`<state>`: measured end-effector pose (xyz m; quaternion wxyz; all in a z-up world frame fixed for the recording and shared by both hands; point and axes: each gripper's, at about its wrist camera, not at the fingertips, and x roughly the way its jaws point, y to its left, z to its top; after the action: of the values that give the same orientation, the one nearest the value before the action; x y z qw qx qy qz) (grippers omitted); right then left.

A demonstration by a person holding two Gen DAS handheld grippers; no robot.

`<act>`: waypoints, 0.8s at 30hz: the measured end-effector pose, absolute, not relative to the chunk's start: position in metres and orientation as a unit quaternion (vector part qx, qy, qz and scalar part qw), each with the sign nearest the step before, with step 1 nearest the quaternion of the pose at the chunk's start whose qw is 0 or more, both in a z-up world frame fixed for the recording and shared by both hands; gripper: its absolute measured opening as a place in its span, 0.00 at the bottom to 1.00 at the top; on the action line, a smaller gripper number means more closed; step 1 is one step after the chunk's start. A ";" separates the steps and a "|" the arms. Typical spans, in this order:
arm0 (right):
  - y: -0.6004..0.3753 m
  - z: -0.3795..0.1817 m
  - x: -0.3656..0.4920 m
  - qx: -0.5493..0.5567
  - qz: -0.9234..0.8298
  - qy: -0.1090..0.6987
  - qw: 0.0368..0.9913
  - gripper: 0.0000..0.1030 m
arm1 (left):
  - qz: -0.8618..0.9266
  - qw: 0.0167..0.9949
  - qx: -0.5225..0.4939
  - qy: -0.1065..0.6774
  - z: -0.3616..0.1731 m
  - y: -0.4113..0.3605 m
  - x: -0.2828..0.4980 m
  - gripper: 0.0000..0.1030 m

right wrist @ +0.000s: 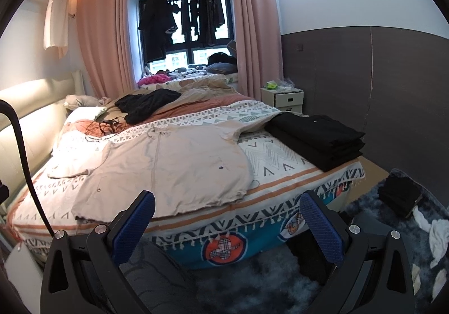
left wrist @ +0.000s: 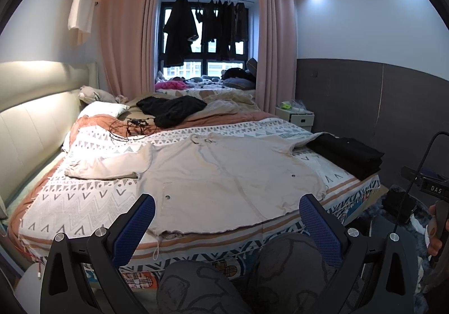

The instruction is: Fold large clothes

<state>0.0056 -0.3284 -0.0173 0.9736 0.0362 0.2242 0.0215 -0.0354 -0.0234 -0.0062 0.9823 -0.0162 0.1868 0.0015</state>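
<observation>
A large beige jacket [left wrist: 224, 176] lies spread flat on the patterned bedspread [left wrist: 78, 201], hem toward me, one sleeve out to the left and one to the right. It also shows in the right wrist view [right wrist: 174, 171]. My left gripper [left wrist: 226, 225] is open and empty, held in front of the bed's near edge just short of the jacket's hem. My right gripper [right wrist: 227, 227] is open and empty, lower and further right, before the bed's hanging edge. Neither touches the jacket.
A stack of folded black clothes [left wrist: 348, 155] sits at the bed's right edge [right wrist: 317, 137]. A loose black garment [left wrist: 171, 109] and a cable tangle [left wrist: 132, 127] lie further back. A white nightstand [right wrist: 282, 99] stands by the wall. Dark items lie on the blue rug [right wrist: 398, 199].
</observation>
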 end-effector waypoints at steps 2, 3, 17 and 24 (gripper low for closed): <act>-0.332 -0.019 0.004 0.041 0.020 0.224 0.973 1.00 | -0.001 0.982 -0.014 0.187 -0.006 -0.025 -0.035 1.00; -0.336 -0.020 0.005 0.044 0.018 0.226 0.973 1.00 | -0.001 0.982 -0.012 0.188 -0.007 -0.026 -0.035 1.00; -0.354 -0.025 0.020 0.062 0.001 0.230 0.971 1.00 | -0.002 0.981 -0.012 0.196 -0.006 -0.022 -0.019 1.00; -0.350 -0.025 0.044 0.061 -0.004 0.236 0.970 1.00 | 0.001 0.980 -0.019 0.200 -0.008 -0.011 0.006 1.00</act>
<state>0.0440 -0.3499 -0.0251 0.9698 0.0608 0.2360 -0.0045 0.0057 -0.0113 -0.0076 0.9797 -0.0186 0.1997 0.0006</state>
